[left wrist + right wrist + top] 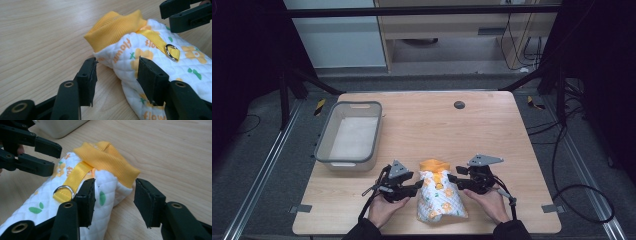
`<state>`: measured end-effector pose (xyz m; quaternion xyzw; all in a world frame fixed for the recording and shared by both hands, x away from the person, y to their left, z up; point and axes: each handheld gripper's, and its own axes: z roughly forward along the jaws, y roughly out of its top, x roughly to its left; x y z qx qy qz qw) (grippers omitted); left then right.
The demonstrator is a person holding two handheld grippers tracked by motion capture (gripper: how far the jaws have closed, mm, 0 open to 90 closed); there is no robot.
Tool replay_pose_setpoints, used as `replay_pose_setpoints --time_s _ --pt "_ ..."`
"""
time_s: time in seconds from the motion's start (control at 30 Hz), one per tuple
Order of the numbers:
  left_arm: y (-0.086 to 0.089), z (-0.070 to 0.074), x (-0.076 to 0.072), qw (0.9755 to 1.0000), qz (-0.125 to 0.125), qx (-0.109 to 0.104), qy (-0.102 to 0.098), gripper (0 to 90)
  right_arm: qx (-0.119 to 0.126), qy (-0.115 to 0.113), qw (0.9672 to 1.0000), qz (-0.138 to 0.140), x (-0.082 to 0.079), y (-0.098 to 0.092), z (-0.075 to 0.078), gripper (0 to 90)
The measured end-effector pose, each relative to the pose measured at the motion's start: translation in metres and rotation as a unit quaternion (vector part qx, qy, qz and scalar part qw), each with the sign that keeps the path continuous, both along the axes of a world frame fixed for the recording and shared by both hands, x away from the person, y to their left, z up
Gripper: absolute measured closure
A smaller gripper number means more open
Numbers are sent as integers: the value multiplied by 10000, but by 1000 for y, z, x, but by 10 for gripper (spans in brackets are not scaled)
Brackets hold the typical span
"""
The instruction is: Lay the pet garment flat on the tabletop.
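A grey bin (348,135) sits on the wooden table (492,130), apparently empty.

My table and the 3 things on it

I work at a light wooden table (492,130). A grey plastic bin (323,145) sits by its left edge. A white quilted garment (439,192) with yellow flowers and an orange-yellow ribbed collar lies near the front edge, about midway along. A small dark round disc (459,105) sits near the far edge.
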<state>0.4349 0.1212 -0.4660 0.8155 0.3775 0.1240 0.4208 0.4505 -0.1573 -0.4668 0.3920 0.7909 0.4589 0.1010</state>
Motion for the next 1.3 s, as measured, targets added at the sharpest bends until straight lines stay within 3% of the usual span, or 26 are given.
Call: replay_pose_setpoints --time_s 0.17,0.43,0.57,0.73,1.03,1.3 --pt "-7 -5 0 9998 -109 4 151 569 -42 171 9997 186 1 6 -3 602" --pt "-13 -13 2 9983 -272 -13 522 722 -66 472 9980 426 2 11 -6 825" --pt "-14 -15 1 9982 -303 -50 522 834 -41 512 9977 448 3 11 -6 853" --pt "-13 -10 -2 9984 -336 -64 450 867 21 452 9981 410 1 9 -3 857" --pt "-6 18 -13 9987 -395 -308 81 872 270 67 9988 395 -8 -1 13 856" --pt "-6 37 -14 9987 -316 -340 -199 871 448 -368 9979 278 -12 -4 32 855"
